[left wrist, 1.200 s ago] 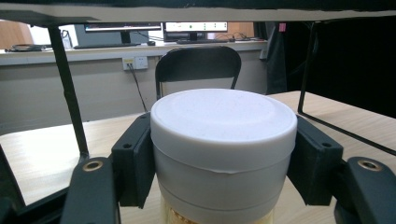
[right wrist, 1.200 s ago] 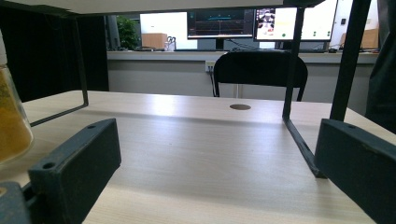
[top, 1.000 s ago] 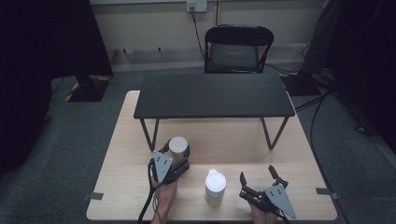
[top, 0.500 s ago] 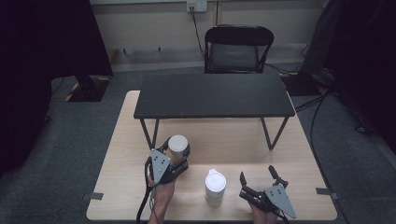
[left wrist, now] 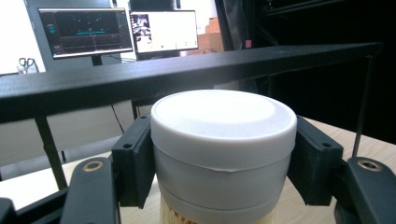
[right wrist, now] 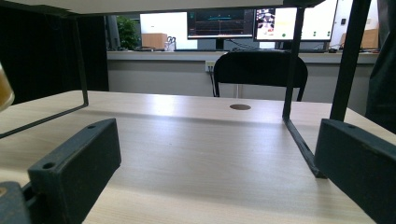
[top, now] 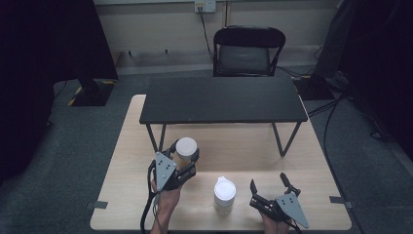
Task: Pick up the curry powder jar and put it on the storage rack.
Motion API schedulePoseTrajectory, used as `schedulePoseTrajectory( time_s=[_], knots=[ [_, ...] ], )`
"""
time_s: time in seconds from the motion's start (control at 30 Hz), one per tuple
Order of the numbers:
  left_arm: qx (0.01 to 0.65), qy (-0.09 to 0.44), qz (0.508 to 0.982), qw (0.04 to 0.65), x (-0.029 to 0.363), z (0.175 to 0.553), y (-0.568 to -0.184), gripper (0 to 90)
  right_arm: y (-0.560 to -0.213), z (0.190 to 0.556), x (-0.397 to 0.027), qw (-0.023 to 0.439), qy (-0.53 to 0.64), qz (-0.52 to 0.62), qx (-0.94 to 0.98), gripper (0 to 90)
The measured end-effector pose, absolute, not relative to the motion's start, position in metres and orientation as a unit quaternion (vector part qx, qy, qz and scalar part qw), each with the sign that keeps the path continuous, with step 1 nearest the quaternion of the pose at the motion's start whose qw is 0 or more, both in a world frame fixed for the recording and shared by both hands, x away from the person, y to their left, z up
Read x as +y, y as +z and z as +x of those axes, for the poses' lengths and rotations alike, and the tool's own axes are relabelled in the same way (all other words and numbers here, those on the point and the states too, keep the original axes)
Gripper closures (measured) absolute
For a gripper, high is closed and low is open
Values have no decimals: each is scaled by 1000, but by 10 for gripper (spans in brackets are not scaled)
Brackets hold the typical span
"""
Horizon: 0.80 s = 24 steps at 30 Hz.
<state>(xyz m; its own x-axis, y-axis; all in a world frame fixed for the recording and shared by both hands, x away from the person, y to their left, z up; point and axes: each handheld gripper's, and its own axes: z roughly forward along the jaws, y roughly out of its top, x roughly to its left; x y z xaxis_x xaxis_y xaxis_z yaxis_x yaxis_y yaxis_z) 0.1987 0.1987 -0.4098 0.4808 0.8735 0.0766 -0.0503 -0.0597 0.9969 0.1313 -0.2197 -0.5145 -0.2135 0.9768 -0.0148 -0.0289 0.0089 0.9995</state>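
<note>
My left hand-held gripper (top: 187, 157) is clamped on a white-lidded jar (top: 186, 148), its two black pads pressed against either side of the lid, as the left gripper view shows close up (left wrist: 223, 140). Seen from the high view, the jar sits at about 10 o'clock from a second white-lidded jar (top: 224, 195), which stands alone near the front edge of the light wooden counter (top: 311, 161). The held jar is just in front of the low black shelf (top: 221, 100) that straddles the counter's far half, near that shelf's left leg. My right hand-held gripper (top: 270, 187) rests at about 3 o'clock from the standing jar, near it but not touching, jaws apart with nothing between them; its own view looks across bare wood toward a black chair (right wrist: 259, 70) at 12 o'clock, beyond the counter
</note>
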Motion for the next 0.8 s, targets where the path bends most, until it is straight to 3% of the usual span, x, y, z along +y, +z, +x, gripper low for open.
schedulePoseTrajectory(
  time_s=[0.8],
  knots=[
    [325, 387, 608, 612, 208, 209, -367, 341, -514, 131, -220, 453, 555, 434, 547, 0]
  ],
)
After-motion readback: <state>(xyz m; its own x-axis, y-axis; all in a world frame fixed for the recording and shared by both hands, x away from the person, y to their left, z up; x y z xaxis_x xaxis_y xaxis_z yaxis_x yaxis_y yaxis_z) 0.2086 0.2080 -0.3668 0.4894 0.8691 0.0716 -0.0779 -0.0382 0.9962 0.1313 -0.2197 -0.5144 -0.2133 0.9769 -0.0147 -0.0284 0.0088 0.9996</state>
